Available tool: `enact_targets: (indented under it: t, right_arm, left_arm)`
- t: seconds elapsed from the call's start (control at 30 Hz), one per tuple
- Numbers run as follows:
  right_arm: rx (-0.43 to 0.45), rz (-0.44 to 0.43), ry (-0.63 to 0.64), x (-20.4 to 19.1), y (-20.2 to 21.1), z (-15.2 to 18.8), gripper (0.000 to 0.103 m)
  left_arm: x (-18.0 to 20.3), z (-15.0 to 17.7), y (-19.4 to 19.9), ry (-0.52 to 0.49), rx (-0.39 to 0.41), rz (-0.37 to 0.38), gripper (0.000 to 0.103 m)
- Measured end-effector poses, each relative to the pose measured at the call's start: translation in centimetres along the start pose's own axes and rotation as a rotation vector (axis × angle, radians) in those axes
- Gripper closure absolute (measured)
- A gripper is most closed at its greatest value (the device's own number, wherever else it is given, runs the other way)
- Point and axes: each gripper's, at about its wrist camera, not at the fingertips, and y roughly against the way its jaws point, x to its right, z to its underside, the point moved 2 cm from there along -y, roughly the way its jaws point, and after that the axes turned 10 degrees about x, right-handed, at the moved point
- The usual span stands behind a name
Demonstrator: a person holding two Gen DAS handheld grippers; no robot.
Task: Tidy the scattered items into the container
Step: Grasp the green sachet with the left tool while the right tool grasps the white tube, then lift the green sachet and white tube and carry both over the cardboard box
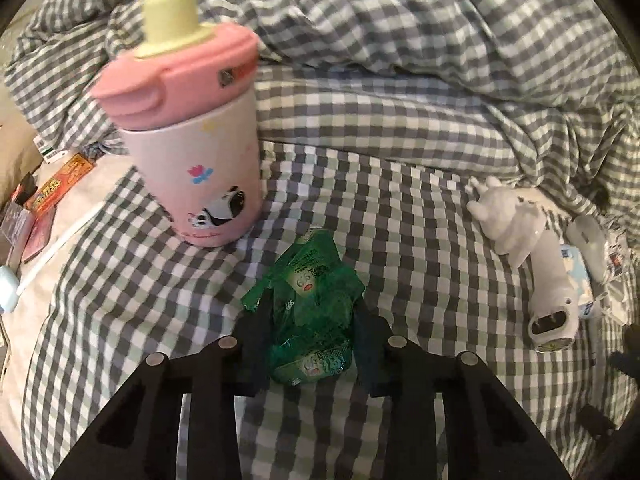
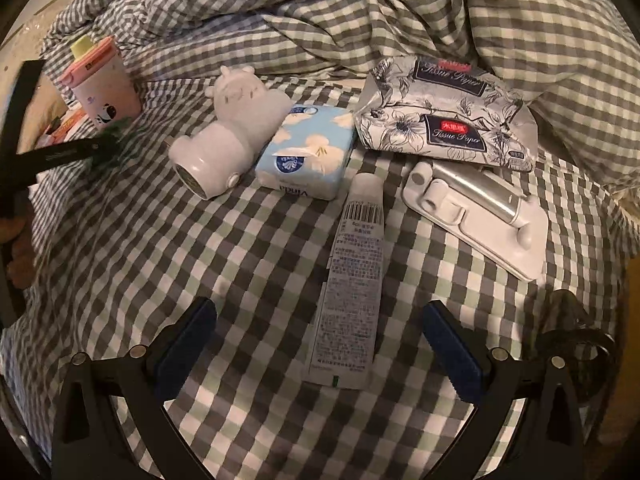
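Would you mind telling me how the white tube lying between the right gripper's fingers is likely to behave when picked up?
The white tube looks flattened at its crimped end, so it probably gives under a squeeze. It lies flat on the checked bedding, so rolling seems unlikely. It is probably light.

Crumpled green sachets (image 1: 314, 312) pinched upright above checked bedding.

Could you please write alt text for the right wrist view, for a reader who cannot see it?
The open right gripper hovers over a white tube lying on a checked bedsheet. Beyond lie a white animal-shaped gadget, a blue tissue pack, a floral tissue pack and a white holder.
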Motion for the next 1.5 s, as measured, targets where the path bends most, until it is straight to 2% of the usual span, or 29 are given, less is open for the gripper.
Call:
enact_targets:
  t: [0.17, 0.23, 0.3, 0.37, 0.43, 0.47, 0.77, 1.13, 1.17, 1.23, 1.5]
  right_arm:
    - [0.020, 0.015, -0.032, 0.0, -0.4, -0.1, 0.001]
    - [0.016, 0.017, -0.029, -0.2, -0.6, -0.2, 0.006]
    - [0.016, 0.038, -0.014, -0.4, -0.7, -0.3, 0.028]
    - [0.017, 0.042, -0.009, -0.5, -0.6, -0.4, 0.037]
    - [0.017, 0.036, -0.012, -0.5, -0.5, -0.6, 0.052]
    - [0.018, 0.030, -0.015, -0.5, -0.4, -0.6, 0.065]
    - [0.048, 0.002, -0.033, -0.1, 1.3, -0.2, 0.072]
    - [0.090, -0.018, -0.039, -0.2, 4.7, -0.4, 0.075]
    - [0.097, -0.018, -0.041, -0.1, 5.2, -0.4, 0.077]
    - [0.106, -0.022, -0.044, 0.1, 6.0, -0.3, 0.095]
    - [0.092, -0.037, -0.058, 0.8, 7.1, 1.1, 0.095]
  left_arm:
    - [-1.4, -0.3, 2.8, 0.057, 0.050, -0.001, 0.069]
    - [-2.4, -0.4, 3.9, 0.069, 0.082, -0.004, 0.068]
    - [-2.5, -0.5, 5.3, 0.075, 0.110, -0.011, 0.068]
    - [-3.5, -0.9, 5.8, 0.079, 0.128, -0.010, 0.068]
    - [-4.4, -1.0, 7.1, 0.086, 0.145, -0.012, 0.068]
    - [-4.8, -1.0, 7.6, 0.094, 0.153, -0.011, 0.068]
    - [-5.7, -0.6, 12.3, 0.120, 0.204, -0.001, 0.068]
    - [-4.0, -0.8, 16.1, 0.094, 0.244, 0.008, 0.068]
    - [-3.8, -0.9, 16.5, 0.093, 0.248, 0.010, 0.068]
    - [-3.5, -1.0, 17.1, 0.090, 0.253, 0.014, 0.068]
    - [-2.0, -1.0, 19.1, 0.081, 0.271, 0.039, 0.068]
